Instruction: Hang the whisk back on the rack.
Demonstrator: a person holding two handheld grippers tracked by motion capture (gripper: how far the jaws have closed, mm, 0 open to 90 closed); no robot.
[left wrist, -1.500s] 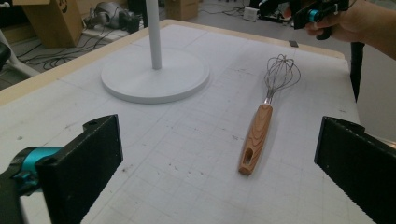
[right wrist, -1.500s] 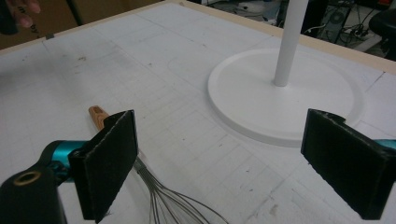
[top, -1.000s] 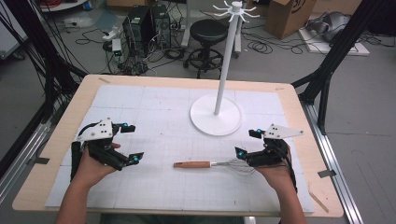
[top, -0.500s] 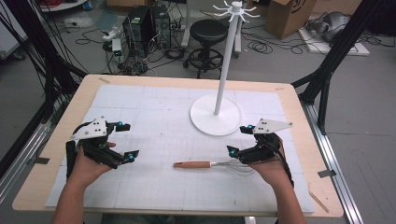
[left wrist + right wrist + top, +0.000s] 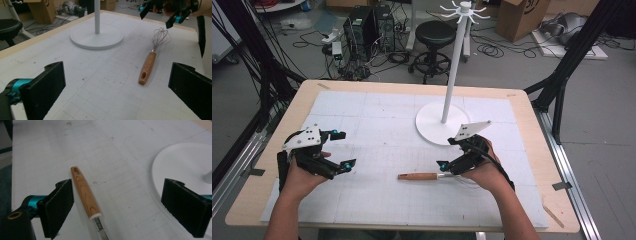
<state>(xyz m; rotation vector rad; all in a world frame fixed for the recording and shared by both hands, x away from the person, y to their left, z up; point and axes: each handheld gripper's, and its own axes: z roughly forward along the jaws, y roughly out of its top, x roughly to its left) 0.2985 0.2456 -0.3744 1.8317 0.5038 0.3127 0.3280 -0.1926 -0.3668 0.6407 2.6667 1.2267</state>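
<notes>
The right gripper [image 5: 454, 153] hangs over the whisk [image 5: 422, 176], jaws wide. Well left of the whisk, the left gripper [image 5: 343, 148] gapes wide too.

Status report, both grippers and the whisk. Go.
Left gripper open, empty. Right gripper open above whisk, not gripping. Whisk flat on mat beside stand base. Nothing in the way.

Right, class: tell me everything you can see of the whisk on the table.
The whisk lies flat on the white gridded mat, beside the white stand's round base. Its handle looks like grained wood, with a slot near the free end and a pale collar where thin metal wires loop into a balloon head. The right claw hovers open over the head end; nothing grips it.
</notes>
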